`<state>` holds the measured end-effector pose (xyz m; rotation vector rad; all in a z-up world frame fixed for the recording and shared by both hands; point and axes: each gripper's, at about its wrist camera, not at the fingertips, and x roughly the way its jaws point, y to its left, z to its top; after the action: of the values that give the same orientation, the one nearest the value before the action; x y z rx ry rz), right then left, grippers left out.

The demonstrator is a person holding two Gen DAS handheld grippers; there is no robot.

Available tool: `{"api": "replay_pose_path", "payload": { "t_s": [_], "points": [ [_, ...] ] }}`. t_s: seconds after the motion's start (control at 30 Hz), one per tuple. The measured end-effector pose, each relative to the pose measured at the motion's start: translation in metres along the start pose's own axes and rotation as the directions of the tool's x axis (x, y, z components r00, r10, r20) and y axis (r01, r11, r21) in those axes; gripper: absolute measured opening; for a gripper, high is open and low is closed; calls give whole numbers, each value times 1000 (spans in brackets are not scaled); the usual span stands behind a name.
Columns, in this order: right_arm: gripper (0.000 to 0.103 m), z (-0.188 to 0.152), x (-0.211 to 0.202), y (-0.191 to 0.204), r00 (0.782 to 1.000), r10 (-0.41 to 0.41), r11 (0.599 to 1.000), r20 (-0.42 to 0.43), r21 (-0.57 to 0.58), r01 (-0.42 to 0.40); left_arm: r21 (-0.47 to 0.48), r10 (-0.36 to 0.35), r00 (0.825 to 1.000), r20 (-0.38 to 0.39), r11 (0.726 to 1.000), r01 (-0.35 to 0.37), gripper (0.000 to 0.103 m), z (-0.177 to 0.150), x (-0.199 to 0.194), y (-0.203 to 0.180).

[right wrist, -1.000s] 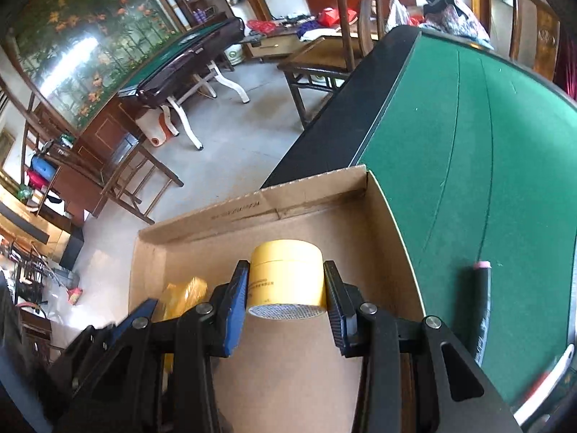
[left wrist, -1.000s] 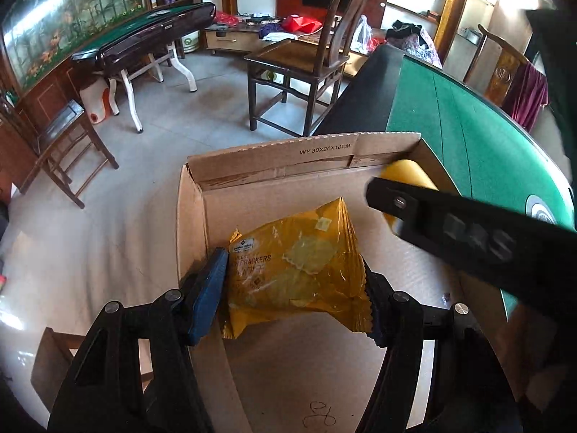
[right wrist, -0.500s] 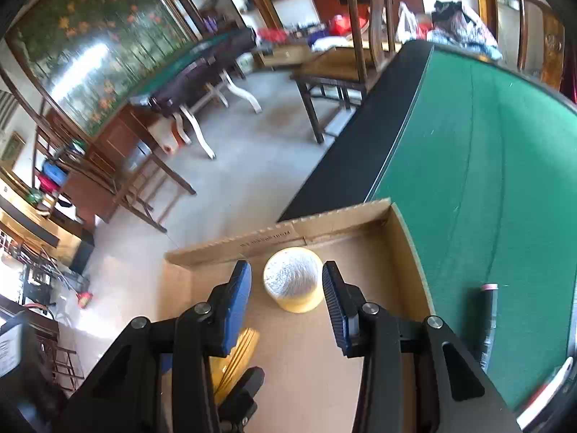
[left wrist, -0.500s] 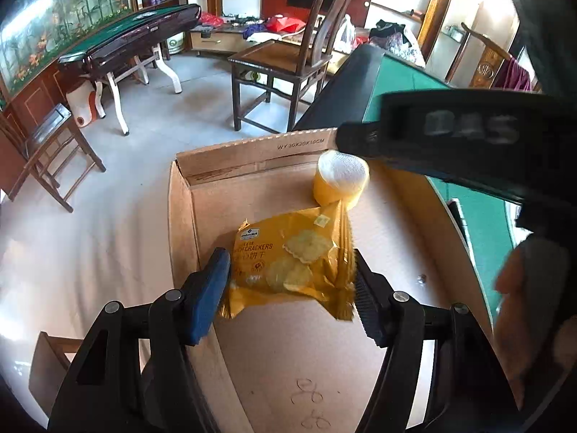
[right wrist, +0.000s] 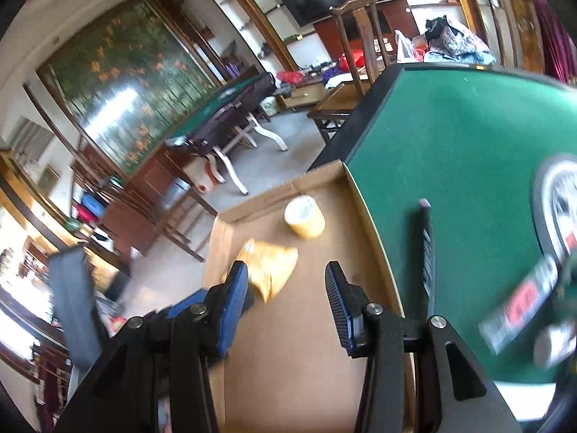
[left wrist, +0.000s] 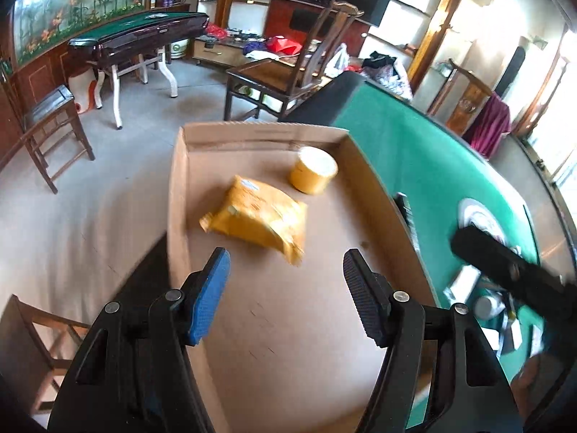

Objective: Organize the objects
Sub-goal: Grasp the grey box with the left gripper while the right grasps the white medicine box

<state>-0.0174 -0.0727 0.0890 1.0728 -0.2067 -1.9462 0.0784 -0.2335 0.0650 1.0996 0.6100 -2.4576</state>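
inside cardboard box (left wrist: pixel 180 180): cracker packet (left wrist: pixel 258 222) flat, long axis diagonal; both jaws released, right's opening.

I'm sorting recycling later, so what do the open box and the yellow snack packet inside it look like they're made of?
The box looks like plain brown corrugated cardboard: matte, with fluted edges at the rim. The snack packet seems to be thin plastic film, glossy and crinkled, with a crimped end seal; whether it is foil-lined cannot be told.
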Motion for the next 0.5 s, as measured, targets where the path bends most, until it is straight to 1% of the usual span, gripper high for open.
{"api": "replay_pose_path", "payload": {
  "t_s": [0.1, 0.13, 0.2, 0.23, 0.27, 0.3, 0.33, 0.37, 0.4, 0.43, 0.47, 0.5],
  "points": [
    [46, -24, -42, -22, 999, -6, 1000, 49, -25, 7, 35, -42, 999, 17, 999, 41, 66, -14, -15, -25],
    [46, -32, -61, -32, 997, -22, 999, 71, -42, 25, 57, -61, 998, 23, 997, 60, 66, -19, -21, -32],
    [47, -39, -90, -48, 992, -56, 996, 110, -59, 63, 126, -95, 995, 23, 988, 92, 66, -27, -30, -56],
    [48, -43, -110, -62, 985, -83, 994, 150, -53, 91, 174, -119, 993, 23, 978, 113, 66, -32, -34, -71],
    [51, -47, -126, -75, 978, -98, 993, 185, -40, 107, 224, -137, 990, 18, 966, 129, 66, -38, -37, -86],
    [59, -51, -140, -85, 972, -105, 993, 209, -27, 113, 279, -152, 988, 8, 949, 144, 66, -45, -38, -102],
    [65, -55, -156, -102, 961, -125, 992, 247, 5, 128, 331, -170, 985, -8, 929, 163, 66, -52, -38, -118],
    [68, -58, -165, -112, 953, -140, 990, 268, 29, 137, 371, -187, 982, -34, 910, 186, 66, -58, -36, -130],
    [69, -62, -174, -125, 944, -162, 987, 286, 54, 153, 408, -212, 974, -74, 885, 223, 66, -65, -31, -145],
    [69, -64, -180, -139, 939, -187, 982, 289, 76, 172, 427, -223, 970, -100, 871, 244, 66, -70, -27, -154],
    [69, -62, -183, -150, 939, -198, 980, 282, 83, 181, 467, -235, 963, -128, 843, 268, 66, -78, -22, -167],
    [69, -64, -185, -160, 938, -209, 977, 276, 92, 191, 508, -233, 963, -138, 818, 271, 66, -84, -16, -179]
  ]
}}
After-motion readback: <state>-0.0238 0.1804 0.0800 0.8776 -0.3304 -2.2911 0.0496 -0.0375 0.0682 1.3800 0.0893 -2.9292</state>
